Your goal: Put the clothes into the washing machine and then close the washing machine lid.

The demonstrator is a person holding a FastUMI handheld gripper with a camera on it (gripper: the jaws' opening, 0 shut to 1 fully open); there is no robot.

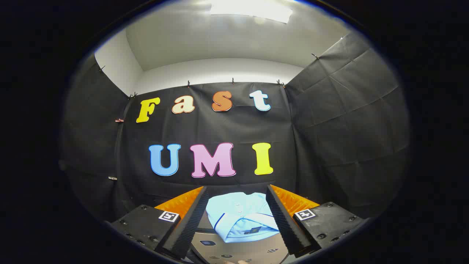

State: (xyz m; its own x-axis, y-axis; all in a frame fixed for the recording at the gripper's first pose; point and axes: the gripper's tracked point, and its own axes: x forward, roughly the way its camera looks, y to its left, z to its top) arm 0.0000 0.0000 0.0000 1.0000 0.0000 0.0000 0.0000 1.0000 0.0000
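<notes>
A folded light blue shirt (240, 216) with a dark trim line lies on a grey-beige surface (238, 251), the top of the washing machine with small buttons on it. My gripper (237, 200) is held above and in front of the shirt, open, its two fingers standing wide apart on either side of the garment in this view. Nothing is between the pads. The shirt sits just ahead of and below the fingertips. I cannot make out the machine's lid or its opening from here.
The booth's black cloth walls close in the space ahead and on both sides, with a white wall and a bright ceiling light above them.
</notes>
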